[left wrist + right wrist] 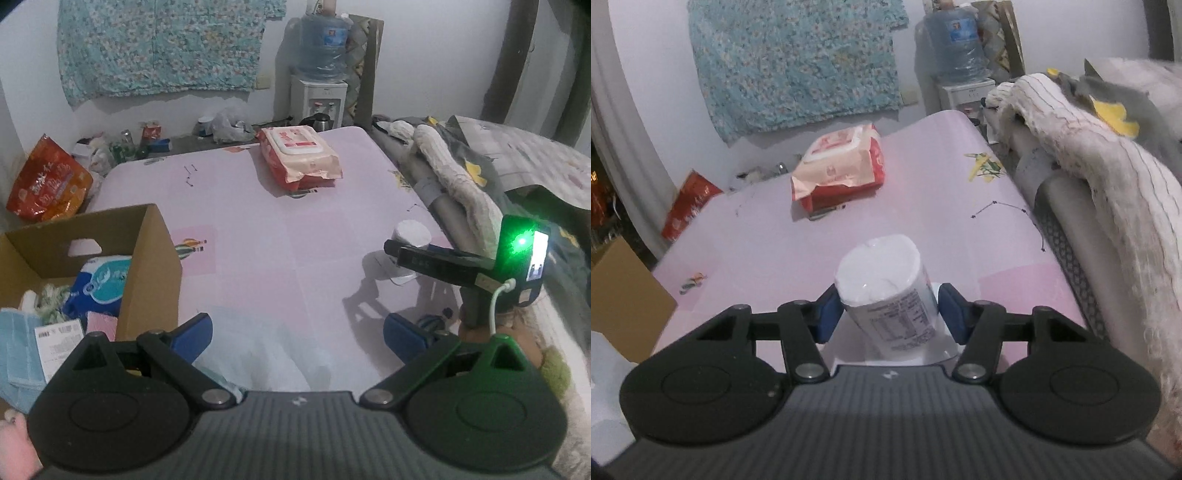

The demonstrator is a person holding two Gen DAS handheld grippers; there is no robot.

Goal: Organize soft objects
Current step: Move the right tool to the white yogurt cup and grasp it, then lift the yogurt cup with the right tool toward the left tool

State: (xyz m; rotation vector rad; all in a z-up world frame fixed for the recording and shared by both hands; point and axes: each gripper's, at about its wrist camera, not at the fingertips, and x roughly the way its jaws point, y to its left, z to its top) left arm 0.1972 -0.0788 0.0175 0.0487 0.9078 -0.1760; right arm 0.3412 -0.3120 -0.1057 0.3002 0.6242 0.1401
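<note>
From the left wrist, the left gripper (pixel 297 334) hangs open over the pink table (pixel 258 236), holding nothing; a cardboard box (pixel 147 258) of soft packs sits to its left. From the right wrist, the right gripper (pixel 892 312) brackets a wrapped paper roll (pixel 886 291); its pads seem to touch the roll, though contact is unclear. A wipes pack (pixel 842 166) lies beyond.

Water dispenser (pixel 320 99) with blue bottle (pixel 325 44) is standing against the back wall, kettle (pixel 317 122) sitting just beside it. Floral cloth (pixel 162 44) is hanging on the wall. Striped blanket (pixel 1108 155) is lying at right.
</note>
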